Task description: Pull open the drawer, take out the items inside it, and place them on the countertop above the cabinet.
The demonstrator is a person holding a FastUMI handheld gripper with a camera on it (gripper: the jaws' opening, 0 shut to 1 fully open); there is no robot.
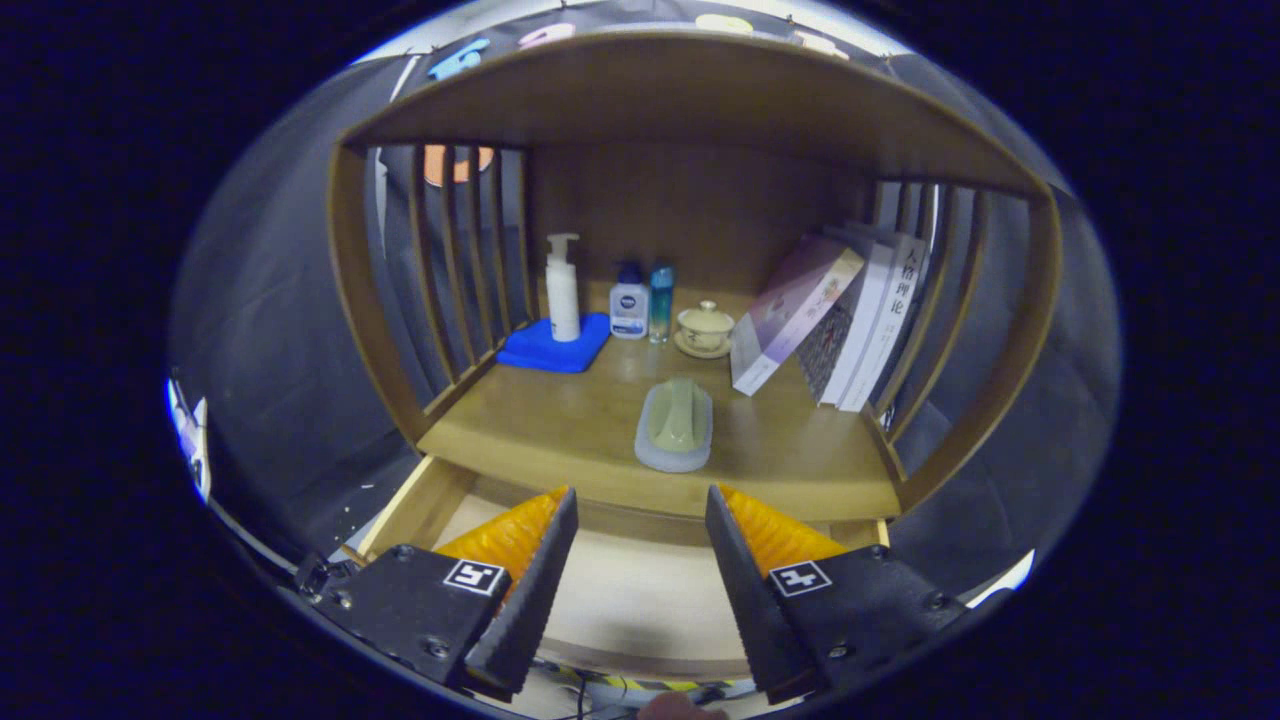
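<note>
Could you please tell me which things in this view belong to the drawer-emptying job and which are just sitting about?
Part of the job:
- drawer, pulled open below the fingers
- countertop
- green item on its pale tray, on the countertop
- hand-held gripper, open, holding nothing

Just lying about:
- pump bottle
- blue cloth
- two small bottles
- lidded cup
- books

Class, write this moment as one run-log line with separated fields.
gripper: open, empty, above drawer | drawer: pulled open, visible floor bare | soap dish: on countertop, just beyond fingers
</note>
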